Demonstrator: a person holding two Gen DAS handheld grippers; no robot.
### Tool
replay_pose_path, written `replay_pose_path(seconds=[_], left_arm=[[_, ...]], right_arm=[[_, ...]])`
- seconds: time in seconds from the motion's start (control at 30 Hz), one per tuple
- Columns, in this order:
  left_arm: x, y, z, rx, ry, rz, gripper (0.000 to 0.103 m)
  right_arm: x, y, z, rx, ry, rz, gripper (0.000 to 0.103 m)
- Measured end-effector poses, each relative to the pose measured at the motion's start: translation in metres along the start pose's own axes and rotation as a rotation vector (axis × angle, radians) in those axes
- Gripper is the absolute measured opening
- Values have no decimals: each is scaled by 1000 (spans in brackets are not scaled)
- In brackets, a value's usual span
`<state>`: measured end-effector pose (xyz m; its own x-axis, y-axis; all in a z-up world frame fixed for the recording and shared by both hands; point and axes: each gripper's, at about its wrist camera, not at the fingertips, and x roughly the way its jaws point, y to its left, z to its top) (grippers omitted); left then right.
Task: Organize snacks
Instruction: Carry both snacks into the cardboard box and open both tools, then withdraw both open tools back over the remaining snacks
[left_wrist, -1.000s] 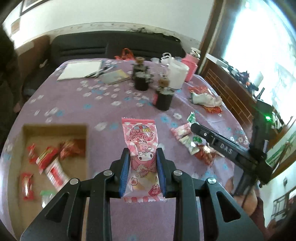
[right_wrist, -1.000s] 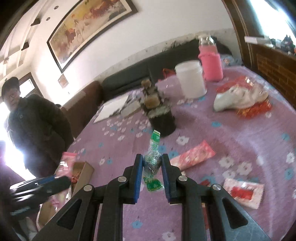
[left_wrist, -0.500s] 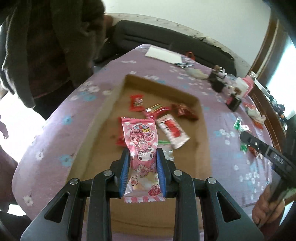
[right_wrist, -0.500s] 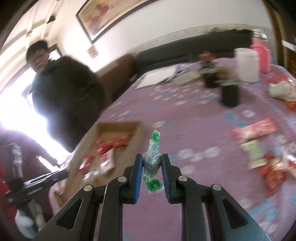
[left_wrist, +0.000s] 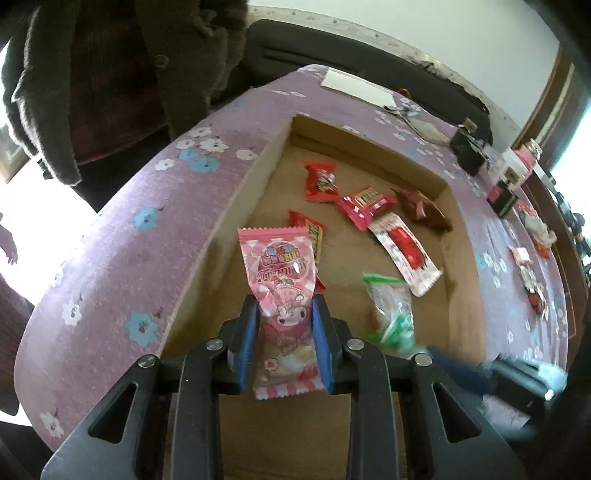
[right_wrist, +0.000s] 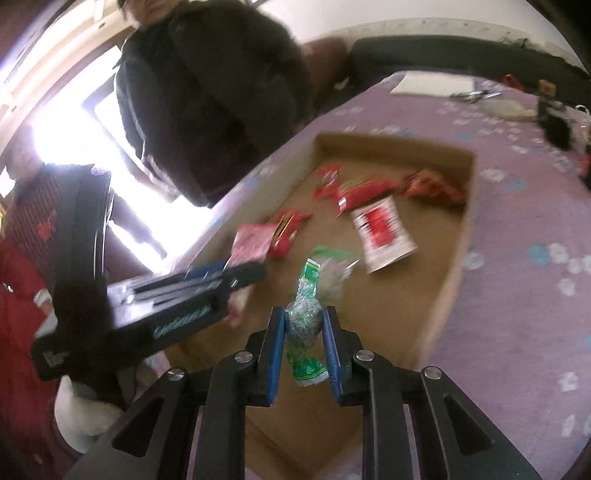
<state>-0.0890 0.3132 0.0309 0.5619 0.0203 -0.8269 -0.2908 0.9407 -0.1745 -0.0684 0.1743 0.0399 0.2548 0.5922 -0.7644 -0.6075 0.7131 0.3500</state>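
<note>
Left gripper (left_wrist: 284, 343): blue pads pinching a pink snack packet (left_wrist: 282, 291); held above the near left part of the cardboard box (left_wrist: 236, 206).
Right gripper (right_wrist: 303, 345): pads pinching a green wrapped candy (right_wrist: 303, 325); held over the near end of the box.
Cardboard box: shallow, open-topped, sitting on the table (left_wrist: 122, 266) close to its left edge; purple flowered cloth under it.
Box contents: red wrappers (left_wrist: 321, 181) toward the far end; a dark brown wrapper (left_wrist: 421, 208) near the far right corner; a white and red sachet (left_wrist: 404, 253) along the right side; a clear and green packet (left_wrist: 391, 312) nearer, blurred.
Loose snacks: a few packets (left_wrist: 532, 280) lying on the cloth by the table's right edge.
Far end of table: dark jars (left_wrist: 467, 153), white paper (left_wrist: 356, 86).
Bystander (right_wrist: 207, 96): dark jacket, standing at the table's left edge.
</note>
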Motion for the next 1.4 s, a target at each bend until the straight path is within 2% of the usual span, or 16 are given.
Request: replay_pose_path(seconds=[0.17,0.33,0.37,0.5,0.57,0.7,0.77,0.87,1.03,1.1,1.2,1.27,1.4], left_arm=[[-9,6,1,-20,-23,-17,28],[-23,10,2,-52,-52,-31,33],[-27,9,2,-54,-60,-36,33],[-39,5,2,-71,-82,-54,33],[-44,3,2,-84,-91,-61,37],[-61,-3,-3,-98,-133,-77,57],[-70,-10,-6,-93,-150,-96,58],[-73,-27,-8,-66,-140,-135,58],[-74,-68,-18,12,-92,-226,57],[-71,-82,-24,34,-64,-267,57],[-65,-106,-35,84,-20,-325,57],[-61,-121,-40,123,7,-340,57],[-58,-138,-44,169,23,-341,57]], right_arm=[[23,10,-2,-37,33,-27,21],[23,17,-5,-75,8,-40,25],[24,18,-5,-76,4,-35,29],[7,18,-7,-86,-42,-30,44],[-5,16,-7,-83,-66,-25,45],[-26,9,-9,-68,-107,-25,47],[-39,-1,-14,-45,-132,-34,54],[-54,-17,-20,-11,-151,-47,55],[-93,-71,-32,88,-194,-107,56],[-113,-103,-38,153,-222,-144,63],[-155,-168,-49,319,-299,-197,64],[-182,-218,-59,442,-341,-258,65],[-210,-268,-74,561,-387,-330,67]])
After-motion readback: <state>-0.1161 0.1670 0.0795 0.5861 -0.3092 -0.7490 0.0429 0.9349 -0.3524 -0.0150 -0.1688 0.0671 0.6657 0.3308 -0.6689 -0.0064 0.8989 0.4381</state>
